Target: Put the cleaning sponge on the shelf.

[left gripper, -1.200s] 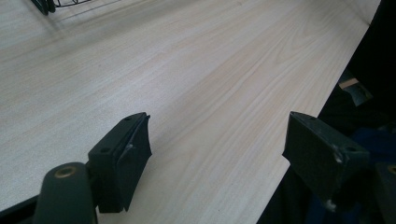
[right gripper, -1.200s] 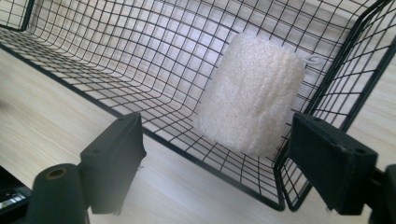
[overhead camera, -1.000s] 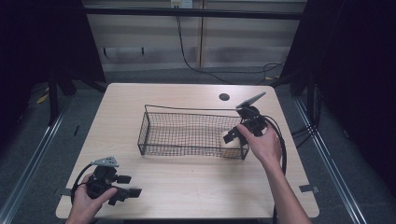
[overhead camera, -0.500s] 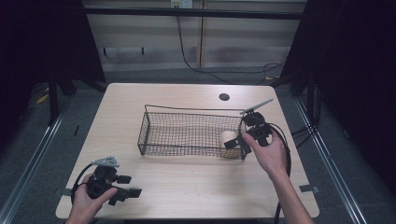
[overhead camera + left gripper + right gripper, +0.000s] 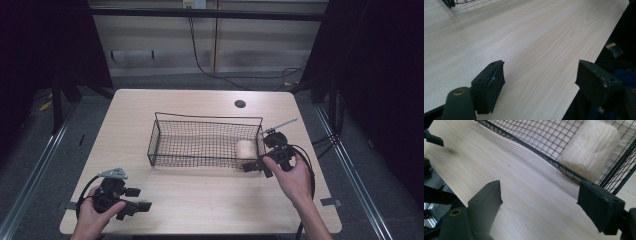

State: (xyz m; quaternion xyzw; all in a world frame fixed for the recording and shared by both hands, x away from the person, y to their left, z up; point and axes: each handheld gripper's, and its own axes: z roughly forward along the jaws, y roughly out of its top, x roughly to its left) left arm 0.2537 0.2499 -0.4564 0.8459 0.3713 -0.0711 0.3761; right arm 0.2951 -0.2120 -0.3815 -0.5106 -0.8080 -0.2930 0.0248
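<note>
Compared with a second ago, the cream fleecy pad (image 5: 246,149) now lies in the right end of the wire basket (image 5: 205,122), and the right hand-held gripper (image 5: 256,166), jaws just opened and empty, has drawn back outside its near-right corner, so placing looks done.

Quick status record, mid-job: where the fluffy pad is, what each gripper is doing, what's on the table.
item: cream fleecy pad, lying inside the wire basket at its right end
basket: black wire mesh, upright at mid-table
right gripper: outside the basket by its right front corner, jaws open, nothing between them
left gripper: at the table's near left edge, jaws open and empty
contact: neither gripper touches the pad
</note>
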